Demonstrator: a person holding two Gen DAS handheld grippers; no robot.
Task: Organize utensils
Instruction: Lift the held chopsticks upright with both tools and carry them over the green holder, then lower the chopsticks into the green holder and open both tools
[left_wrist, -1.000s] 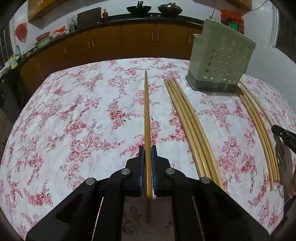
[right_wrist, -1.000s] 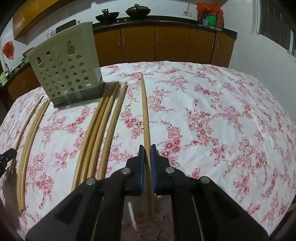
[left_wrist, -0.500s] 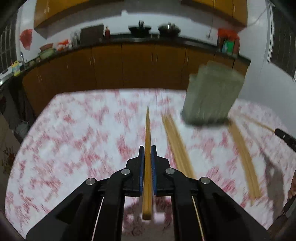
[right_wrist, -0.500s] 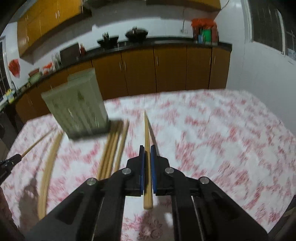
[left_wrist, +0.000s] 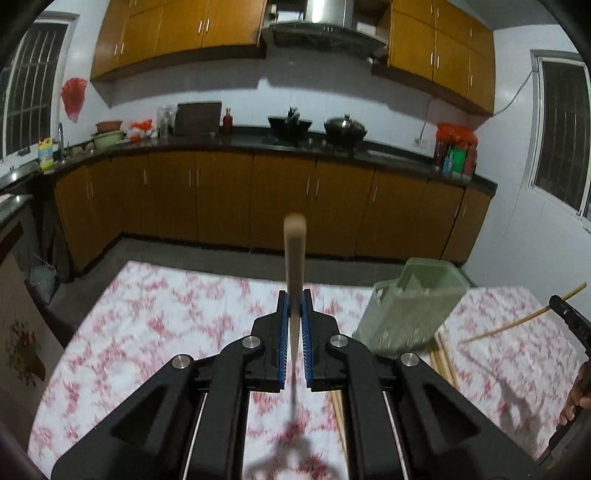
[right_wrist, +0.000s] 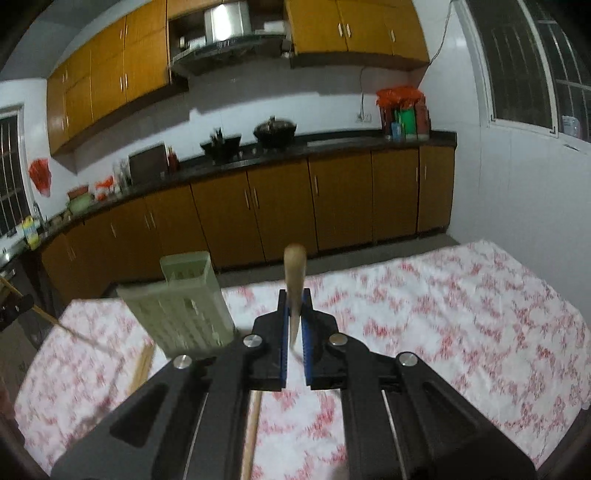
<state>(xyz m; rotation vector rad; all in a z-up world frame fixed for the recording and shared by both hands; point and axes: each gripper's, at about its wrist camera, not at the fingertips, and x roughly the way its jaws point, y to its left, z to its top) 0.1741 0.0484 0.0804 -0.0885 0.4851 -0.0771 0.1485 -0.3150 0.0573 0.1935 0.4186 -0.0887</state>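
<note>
My left gripper (left_wrist: 294, 306) is shut on a wooden chopstick (left_wrist: 294, 254) that points forward, lifted above the floral tablecloth (left_wrist: 155, 332). My right gripper (right_wrist: 294, 306) is likewise shut on another chopstick (right_wrist: 294, 277), also raised. The green perforated utensil holder (left_wrist: 410, 306) stands on the table to the right of the left gripper; in the right wrist view the holder (right_wrist: 184, 299) is to the left. More chopsticks (left_wrist: 441, 360) lie on the cloth beside the holder. At the right edge of the left view the other gripper (left_wrist: 569, 321) shows with its chopstick (left_wrist: 517, 321).
Brown kitchen cabinets (left_wrist: 280, 203) and a dark counter with pots (left_wrist: 345, 127) run behind the table. Loose chopsticks (right_wrist: 142, 363) lie on the cloth near the holder. A hand (left_wrist: 576, 391) shows at the right edge. White wall and windows (right_wrist: 528, 66) stand to the right.
Both grippers rose off the table with a chopstick each and tilted up, so the kitchen now fills the views. The holder and remaining chopsticks dropped lower in both views.
</note>
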